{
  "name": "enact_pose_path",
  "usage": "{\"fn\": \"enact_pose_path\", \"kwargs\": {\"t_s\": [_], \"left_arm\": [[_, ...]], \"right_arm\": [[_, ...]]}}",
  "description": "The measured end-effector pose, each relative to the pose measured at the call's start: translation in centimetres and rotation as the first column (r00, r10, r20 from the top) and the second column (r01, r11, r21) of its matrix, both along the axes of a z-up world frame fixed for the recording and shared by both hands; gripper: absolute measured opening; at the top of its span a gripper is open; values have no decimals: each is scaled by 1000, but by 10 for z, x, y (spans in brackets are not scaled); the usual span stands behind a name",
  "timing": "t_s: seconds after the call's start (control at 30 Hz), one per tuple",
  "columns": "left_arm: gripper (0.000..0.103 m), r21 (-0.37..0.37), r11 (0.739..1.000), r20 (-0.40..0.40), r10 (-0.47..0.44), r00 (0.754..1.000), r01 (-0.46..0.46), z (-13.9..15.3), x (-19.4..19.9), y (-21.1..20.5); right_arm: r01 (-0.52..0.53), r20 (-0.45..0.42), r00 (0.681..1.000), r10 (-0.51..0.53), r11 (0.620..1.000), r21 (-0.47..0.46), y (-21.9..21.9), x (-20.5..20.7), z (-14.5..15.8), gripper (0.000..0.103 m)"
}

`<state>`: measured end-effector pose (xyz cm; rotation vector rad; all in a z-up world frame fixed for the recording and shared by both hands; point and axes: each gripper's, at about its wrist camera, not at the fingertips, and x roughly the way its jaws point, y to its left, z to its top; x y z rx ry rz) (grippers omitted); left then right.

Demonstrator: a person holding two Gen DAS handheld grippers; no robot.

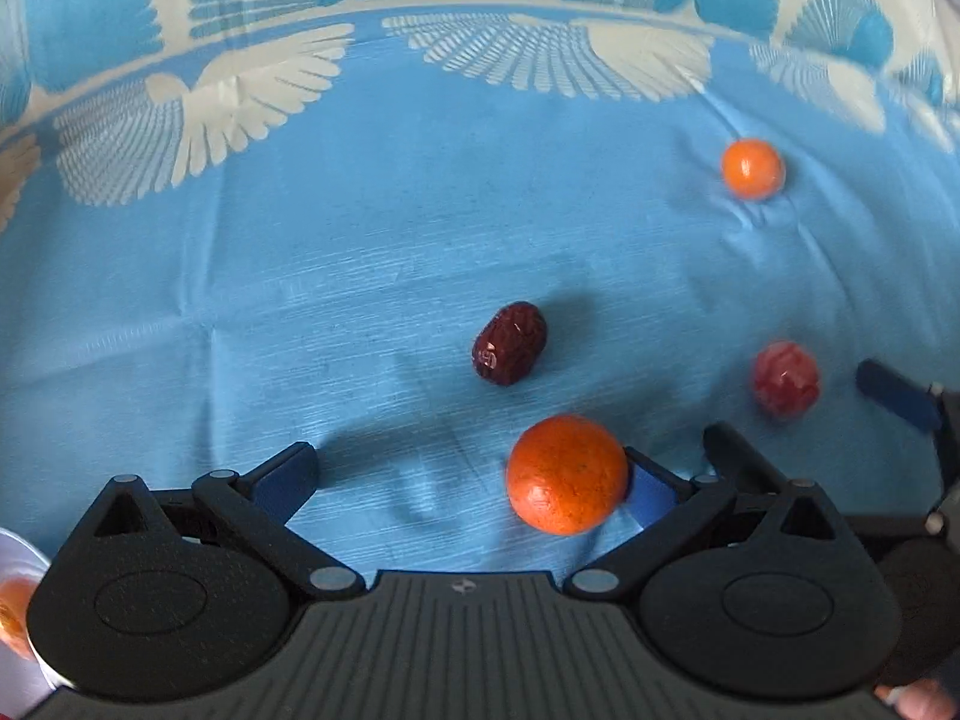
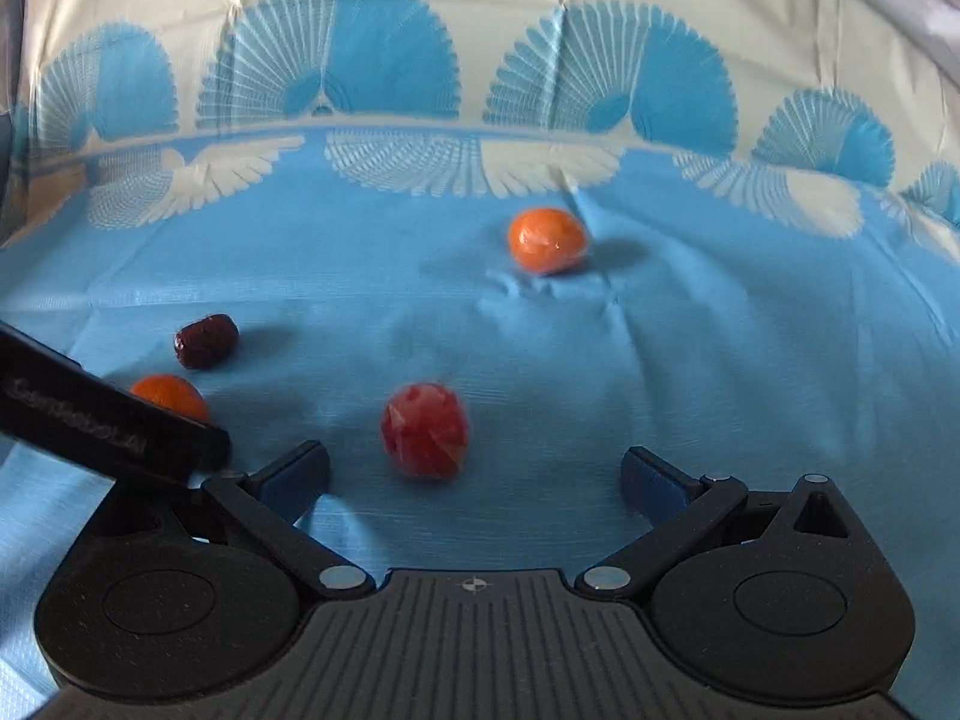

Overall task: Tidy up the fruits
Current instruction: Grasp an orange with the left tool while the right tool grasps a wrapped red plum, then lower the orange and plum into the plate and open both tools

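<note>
Fruits are lying loose on the blue tablecloth [image 1: 300, 300]: two oranges, one dark red date [image 1: 510, 343], one pinkish-red fruit [image 2: 425, 431]. Left gripper [image 1: 471, 474] is standing open, the near orange [image 1: 567, 474] touching its right finger; it looks firm, round, likely to roll, best pinched across its middle. Right gripper [image 2: 474, 477] is gaping open before the pinkish-red fruit; the far orange [image 2: 546, 240] is lying well apart

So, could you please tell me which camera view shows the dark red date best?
The left wrist view: the dark red date sits near centre, large, its wrinkled skin clear. The right wrist view shows it smaller, near the left edge, unobstructed.
</note>
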<state>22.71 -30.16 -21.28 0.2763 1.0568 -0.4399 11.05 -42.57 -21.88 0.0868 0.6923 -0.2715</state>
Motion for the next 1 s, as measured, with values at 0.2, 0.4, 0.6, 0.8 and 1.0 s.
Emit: {"fn": "enact_pose_path", "kwargs": {"t_s": [0.2, 0.4, 0.6, 0.8, 1.0], "left_arm": [[101, -10, 1000, 35, -3, 999, 4, 2, -6, 3], [38, -115, 991, -4, -62, 998, 62, 29, -20, 10], [38, -130, 991, 6, -31, 999, 32, 81, -72, 56], [38, -80, 996, 42, 48, 998, -45, 147, -142, 143], [38, -12, 988, 102, 156, 982, -156, 194, -207, 230]], "right_arm": [[4, 24, 1000, -4, 1000, -3, 1, -5, 1, 102], [0, 38, 999, -3, 997, 71, 1, -12, 16, 31], [72, 108, 991, -78, 995, 66, 14, -64, 65, 30], [12, 223, 975, -21, 999, 41, 69, -138, 142, 30], [-136, 275, 955, 113, 989, 64, 146, -199, 196, 31]]}}
